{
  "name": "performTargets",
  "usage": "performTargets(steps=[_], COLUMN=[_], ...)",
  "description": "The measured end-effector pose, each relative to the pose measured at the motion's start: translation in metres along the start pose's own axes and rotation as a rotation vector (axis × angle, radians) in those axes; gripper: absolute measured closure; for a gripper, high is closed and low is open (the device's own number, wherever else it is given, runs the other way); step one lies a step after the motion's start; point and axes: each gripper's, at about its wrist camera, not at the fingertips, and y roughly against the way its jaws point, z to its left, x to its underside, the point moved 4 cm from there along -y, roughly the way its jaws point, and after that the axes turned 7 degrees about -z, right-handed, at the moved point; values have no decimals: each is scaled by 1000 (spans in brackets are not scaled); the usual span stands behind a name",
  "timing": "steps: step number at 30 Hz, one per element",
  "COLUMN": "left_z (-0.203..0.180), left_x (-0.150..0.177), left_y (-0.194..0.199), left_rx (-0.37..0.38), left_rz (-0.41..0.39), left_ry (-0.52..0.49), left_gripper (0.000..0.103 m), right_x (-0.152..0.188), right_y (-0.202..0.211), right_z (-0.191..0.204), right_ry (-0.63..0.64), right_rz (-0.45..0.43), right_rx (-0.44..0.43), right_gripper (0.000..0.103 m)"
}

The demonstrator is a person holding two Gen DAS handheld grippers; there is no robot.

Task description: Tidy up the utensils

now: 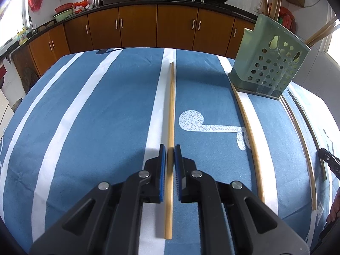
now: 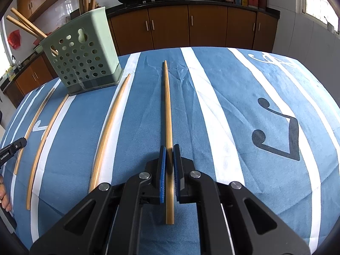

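In the left wrist view a bamboo chopstick (image 1: 171,106) runs straight ahead over the blue striped cloth. My left gripper (image 1: 170,148) is shut on it near its thick end. In the right wrist view my right gripper (image 2: 169,148) is shut on another bamboo chopstick (image 2: 167,106), whose dark shadow falls on the cloth just to its left. The green perforated utensil holder (image 1: 274,63) (image 2: 85,59) stands between the two grippers and has several chopsticks upright in it. Three more chopsticks lie on the cloth in front of the holder (image 2: 108,127) (image 2: 48,131) (image 2: 31,127).
The table (image 1: 85,116) has a blue cloth with white stripes and music notes. Brown kitchen cabinets (image 1: 138,27) and a counter with woks stand behind it. A person's hand (image 2: 4,193) shows at the left edge of the right wrist view.
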Motion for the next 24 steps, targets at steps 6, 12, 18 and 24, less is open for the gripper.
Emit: performTargets(steps=[6,12,18,24], left_z=[2,4,6,7], left_x=[0,0,0,0], left_y=[-1,-1,-1,0], left_rx=[16,34,49,54], left_rz=[0,0,-1,-1], left_ry=[17,37,55,63], left_gripper=[92,92,92,92], right_x=[0,0,1,1], right_y=[1,1,0,0], right_z=[-1,-1,-1,-2], right_ry=[-10,-10,-11,-13], right_rz=[0,0,-1,-1], right_rx=[-10,-10,-11,-12], right_gripper=[95,95,95,95])
